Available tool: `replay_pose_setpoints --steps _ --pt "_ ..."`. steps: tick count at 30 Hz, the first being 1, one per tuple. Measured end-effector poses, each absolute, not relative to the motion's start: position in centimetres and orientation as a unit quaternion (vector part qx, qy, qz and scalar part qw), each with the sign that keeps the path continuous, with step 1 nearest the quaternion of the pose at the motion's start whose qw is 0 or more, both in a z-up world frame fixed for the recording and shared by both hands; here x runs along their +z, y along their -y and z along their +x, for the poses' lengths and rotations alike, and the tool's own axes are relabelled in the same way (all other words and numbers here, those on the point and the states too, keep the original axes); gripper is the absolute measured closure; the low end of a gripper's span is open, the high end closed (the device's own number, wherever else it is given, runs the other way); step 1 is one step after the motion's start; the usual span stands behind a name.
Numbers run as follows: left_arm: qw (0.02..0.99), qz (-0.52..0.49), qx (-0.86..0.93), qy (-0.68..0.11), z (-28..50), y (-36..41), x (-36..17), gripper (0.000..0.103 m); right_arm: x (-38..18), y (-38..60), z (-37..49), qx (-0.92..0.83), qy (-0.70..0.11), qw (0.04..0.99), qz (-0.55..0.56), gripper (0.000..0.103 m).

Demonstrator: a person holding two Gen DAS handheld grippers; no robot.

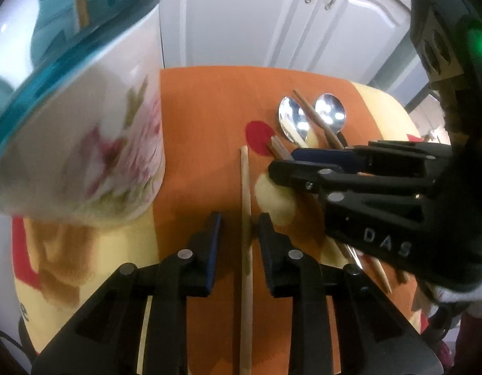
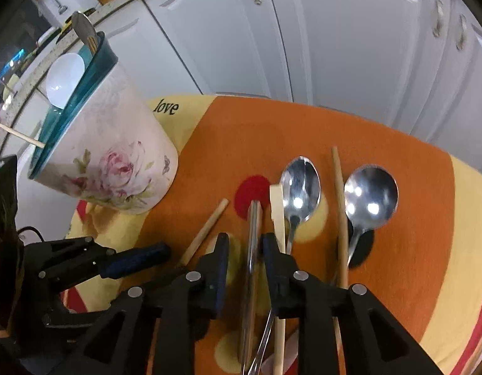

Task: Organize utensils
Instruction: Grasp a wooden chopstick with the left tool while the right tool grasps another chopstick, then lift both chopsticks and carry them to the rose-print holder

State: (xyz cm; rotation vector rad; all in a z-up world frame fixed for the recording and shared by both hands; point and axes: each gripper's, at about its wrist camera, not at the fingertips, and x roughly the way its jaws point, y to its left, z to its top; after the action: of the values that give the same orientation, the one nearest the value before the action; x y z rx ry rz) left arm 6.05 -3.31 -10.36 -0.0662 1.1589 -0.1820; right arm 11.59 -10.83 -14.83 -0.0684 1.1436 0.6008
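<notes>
Your left hand-held gripper (image 1: pixel 236 222) stands apart astride a wooden chopstick (image 1: pixel 245 218). Your right hand-held gripper (image 2: pixel 245 240) stands apart astride a metal chopstick (image 2: pixel 254 234). The holder (image 2: pixel 112 162) stands at 10 o'clock near the surface (image 2: pixel 413 250) edge.

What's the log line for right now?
left claw: open over wooden chopstick | right claw: open over metal chopsticks | holder: upright

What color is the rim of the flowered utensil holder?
Teal, a translucent blue-green band atop the utensil holder, clearest in the right wrist view.
</notes>
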Motion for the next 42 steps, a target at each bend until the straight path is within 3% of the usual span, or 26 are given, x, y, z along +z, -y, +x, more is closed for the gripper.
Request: replay_pose_setpoints --steps 2,3,4,19,42 --pt "0.834 -0.023 -0.087 -0.544 5.9 3.5 -10.2 0.082 -14.9 10.9 11.6 0.281 -0.527 0.802 -0.027 0.084" --pt "0.836 -0.02 -0.086 -0.542 5.8 3.5 -10.1 0.094 -14.9 11.1 11.4 0.279 -0.525 0.804 -0.027 0.09" --pt "0.835 -0.022 -0.094 -0.542 5.5 3.3 -10.0 0.098 -14.9 11.3 11.2 0.278 -0.522 0.806 -0.026 0.093" --pt "0.862 -0.104 -0.167 -0.468 0.3 -0.4 -1.2 0.099 -6.3 18.1 3.5 0.337 -0.412 0.843 0.078 0.093" --pt "0.908 -0.114 -0.173 -0.364 -2.4 -4.3 9.6 0.099 3.2 15.7 0.4 0.362 -0.308 0.879 0.027 0.093"
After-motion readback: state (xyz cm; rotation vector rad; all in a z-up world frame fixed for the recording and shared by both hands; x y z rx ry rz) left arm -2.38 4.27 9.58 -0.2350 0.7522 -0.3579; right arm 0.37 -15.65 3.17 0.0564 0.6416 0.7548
